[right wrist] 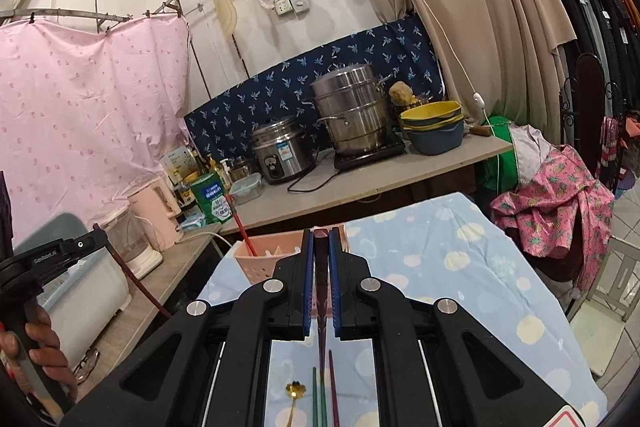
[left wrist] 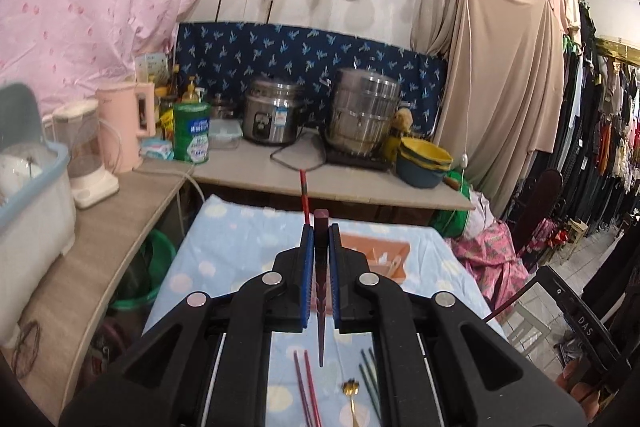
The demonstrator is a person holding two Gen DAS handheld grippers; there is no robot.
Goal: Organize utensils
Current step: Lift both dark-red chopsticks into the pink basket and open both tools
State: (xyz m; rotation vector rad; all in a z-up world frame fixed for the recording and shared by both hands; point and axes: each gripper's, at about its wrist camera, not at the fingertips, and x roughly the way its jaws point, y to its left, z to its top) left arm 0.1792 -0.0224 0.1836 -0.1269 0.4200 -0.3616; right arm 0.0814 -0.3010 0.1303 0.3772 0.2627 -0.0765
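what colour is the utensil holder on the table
Pale pink, with slotted sides; it shows best in the right wrist view.

A makeshift kitchen corner tucked inside a clothing shop: a rice cooker [left wrist: 269,115] and a steel steamer pot [left wrist: 363,113] sit on the counter [left wrist: 352,183], a pink kettle [left wrist: 127,126] stands nearby, and racks of hanging clothes [left wrist: 600,131] line the right side.
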